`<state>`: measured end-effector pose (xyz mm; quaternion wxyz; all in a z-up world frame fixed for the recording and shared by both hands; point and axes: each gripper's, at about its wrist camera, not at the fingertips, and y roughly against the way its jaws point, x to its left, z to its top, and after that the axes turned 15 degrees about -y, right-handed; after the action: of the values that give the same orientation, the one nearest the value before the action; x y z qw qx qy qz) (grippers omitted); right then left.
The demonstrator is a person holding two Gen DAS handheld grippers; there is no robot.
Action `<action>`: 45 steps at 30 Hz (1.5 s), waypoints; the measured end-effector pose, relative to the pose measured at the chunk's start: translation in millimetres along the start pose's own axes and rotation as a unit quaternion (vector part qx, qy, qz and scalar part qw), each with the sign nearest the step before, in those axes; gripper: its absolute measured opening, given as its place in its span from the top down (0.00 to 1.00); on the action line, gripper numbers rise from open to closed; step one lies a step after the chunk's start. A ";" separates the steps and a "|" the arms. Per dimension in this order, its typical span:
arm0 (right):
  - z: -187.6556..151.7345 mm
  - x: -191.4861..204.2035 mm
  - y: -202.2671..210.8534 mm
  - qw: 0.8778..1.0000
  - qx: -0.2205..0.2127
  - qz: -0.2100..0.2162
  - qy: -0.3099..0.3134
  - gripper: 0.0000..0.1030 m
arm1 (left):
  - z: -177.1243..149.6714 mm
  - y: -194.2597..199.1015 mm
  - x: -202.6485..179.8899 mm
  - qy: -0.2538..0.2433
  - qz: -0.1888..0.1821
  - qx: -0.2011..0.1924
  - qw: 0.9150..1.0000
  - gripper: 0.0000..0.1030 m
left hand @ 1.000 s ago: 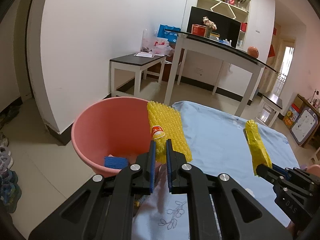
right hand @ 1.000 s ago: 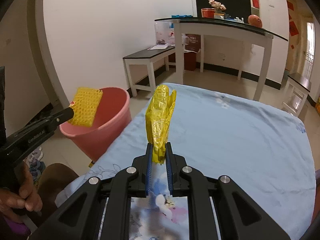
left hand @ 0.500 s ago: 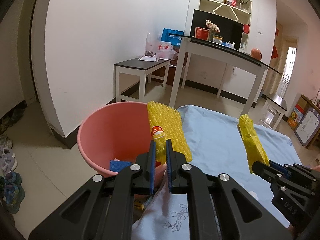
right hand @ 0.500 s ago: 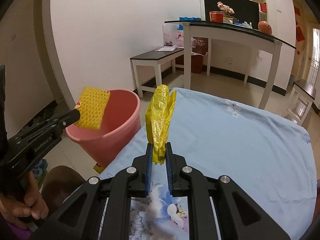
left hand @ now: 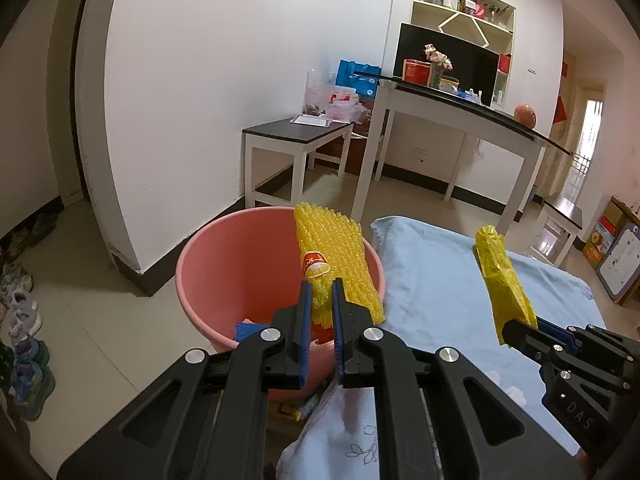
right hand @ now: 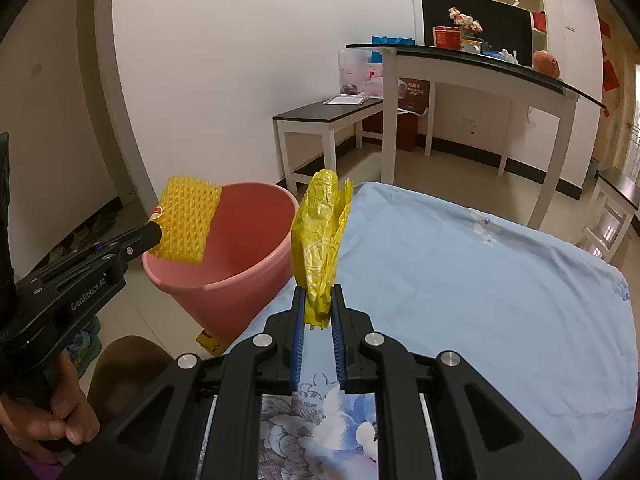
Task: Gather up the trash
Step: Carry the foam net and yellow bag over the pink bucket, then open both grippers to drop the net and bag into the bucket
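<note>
Closer now, left claw (left hand: pixel 319 294) pinches yellow foam net (left hand: pixel 336 256) over pink bucket (left hand: pixel 224 256); right claw (right hand: pixel 317 304) pinches (probably plastic) crumpled yellow bag (right hand: pixel 320 236).

Yellow foam net (left hand: pixel 336 256) looked soft and meshy; yellow bag (right hand: pixel 320 236) was thin crinkled glossy plastic; pink bucket (right hand: pixel 240 264) smooth plastic; bedsheet (right hand: pixel 480 272) matt cloth.
</note>
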<state>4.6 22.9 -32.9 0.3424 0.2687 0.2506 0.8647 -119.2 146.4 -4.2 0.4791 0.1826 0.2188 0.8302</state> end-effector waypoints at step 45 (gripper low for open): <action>46.3 73.8 -105.5 0.996 0.055 0.075 0.018 0.88 | -4.2 -64.2 75.9 0.036 0.046 0.040 0.997 0.91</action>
<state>36.6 155.6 -42.6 0.2571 0.2894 0.2832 0.8775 -111.4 240.6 -35.2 0.4247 0.1816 0.2602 0.8479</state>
